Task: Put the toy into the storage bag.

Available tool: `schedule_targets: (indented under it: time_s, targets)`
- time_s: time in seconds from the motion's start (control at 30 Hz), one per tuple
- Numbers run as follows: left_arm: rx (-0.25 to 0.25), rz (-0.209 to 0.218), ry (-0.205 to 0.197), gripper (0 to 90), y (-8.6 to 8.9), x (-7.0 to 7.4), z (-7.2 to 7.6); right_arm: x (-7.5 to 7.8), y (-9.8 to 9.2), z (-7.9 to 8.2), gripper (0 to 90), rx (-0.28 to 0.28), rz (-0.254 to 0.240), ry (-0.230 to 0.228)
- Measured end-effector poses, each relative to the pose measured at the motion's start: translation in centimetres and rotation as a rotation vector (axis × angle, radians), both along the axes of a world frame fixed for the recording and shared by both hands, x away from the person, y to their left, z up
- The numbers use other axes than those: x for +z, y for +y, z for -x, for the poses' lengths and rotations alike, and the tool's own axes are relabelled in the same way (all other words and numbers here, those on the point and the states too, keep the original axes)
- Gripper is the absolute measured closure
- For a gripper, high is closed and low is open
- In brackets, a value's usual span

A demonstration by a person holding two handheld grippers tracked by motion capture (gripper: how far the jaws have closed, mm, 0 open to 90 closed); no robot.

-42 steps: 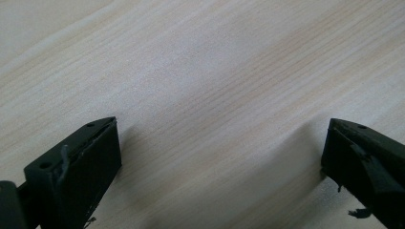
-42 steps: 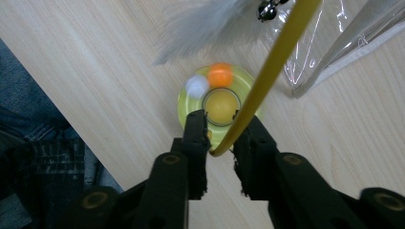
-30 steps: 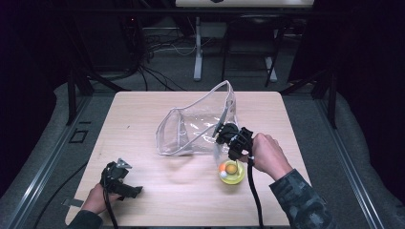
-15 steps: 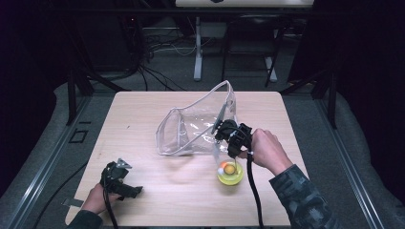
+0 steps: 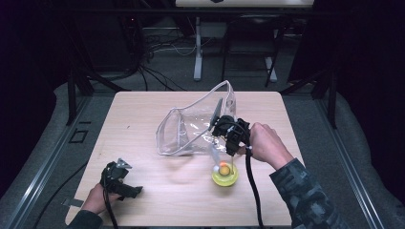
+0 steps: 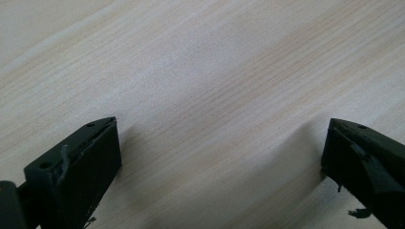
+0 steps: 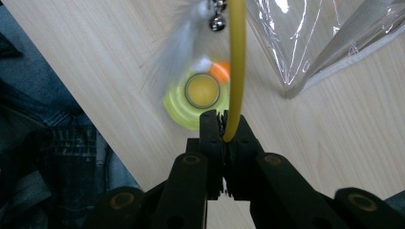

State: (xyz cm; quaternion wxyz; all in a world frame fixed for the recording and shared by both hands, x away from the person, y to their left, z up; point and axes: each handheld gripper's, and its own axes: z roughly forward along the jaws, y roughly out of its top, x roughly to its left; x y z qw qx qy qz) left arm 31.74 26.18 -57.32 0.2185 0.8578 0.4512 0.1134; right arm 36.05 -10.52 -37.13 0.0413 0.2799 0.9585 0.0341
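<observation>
- I saw one pale wooden table [image 5: 143, 114] with fine straight grain, its surface matte.
- One clear, glossy plastic pouch [image 5: 191, 129] with a whitish sewn edge lay crumpled at mid-table, its mouth standing open toward the far right.
- One round yellow-green toy base [image 5: 225, 176] sat near the pouch, on its near right side, with a small orange ball [image 5: 223, 165] and a white one in its ring.
- My right gripper [image 7: 223, 125] had its black jaws clamped tight on one thin yellow rod [image 7: 236, 67]; the rod ran up from between the tips, above the base.
- One small metal bell [image 7: 218, 22] and a blurred grey-white feather [image 7: 172, 57] hung beside the rod.
- My left gripper [image 6: 219, 157] rested at the near left, jaws spread wide over bare wood, gripping nothing.
</observation>
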Motion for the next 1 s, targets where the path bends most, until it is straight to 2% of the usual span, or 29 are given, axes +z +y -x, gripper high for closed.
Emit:
schedule_targets:
  time_s: [0.3, 1.0]
  targets:
    - [0.0, 0.002, 0.001, 0.0, 0.0, 0.0, 0.0, 0.6, 0.2, -0.1, 87.7, 0.002, 0.01, -0.009]
    - [-0.003, 0.001, -0.001, 0.0, 0.0, 0.0, 0.0, 3.5, 0.7, -0.2, 87.7, 0.019, 0.04, -0.046]
